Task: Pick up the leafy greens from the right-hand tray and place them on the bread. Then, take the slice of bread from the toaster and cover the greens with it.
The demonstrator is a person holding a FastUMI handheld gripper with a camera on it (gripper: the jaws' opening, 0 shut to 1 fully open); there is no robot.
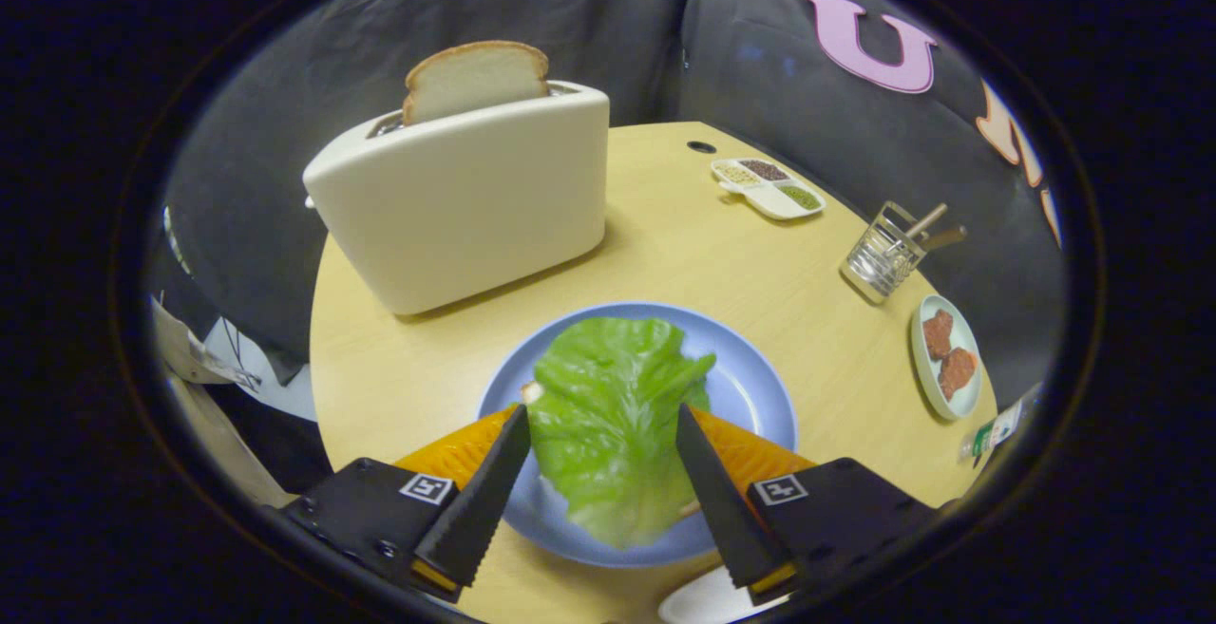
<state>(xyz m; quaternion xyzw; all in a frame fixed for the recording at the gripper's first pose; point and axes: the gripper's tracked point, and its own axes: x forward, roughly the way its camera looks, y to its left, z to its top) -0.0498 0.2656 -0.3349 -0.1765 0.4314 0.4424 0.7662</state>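
Note:
A green lettuce leaf [608, 415] lies spread on a blue plate [750, 377], covering a bread slice of which only small corners peek out at the leaf's edges. My gripper [602, 420] hovers over the plate, open, its two fingers apart on either side of the leaf and not pressing on it. Beyond the plate stands a cream toaster [465, 206] with a slice of bread [475, 78] sticking up out of its slot.
On the round wooden table [684, 235], far right, are a white divided dish of seeds [768, 187], a wire holder with utensils [888, 254] and a pale plate with two meat pieces [945, 353]. A white tray edge [708, 600] shows below the right finger.

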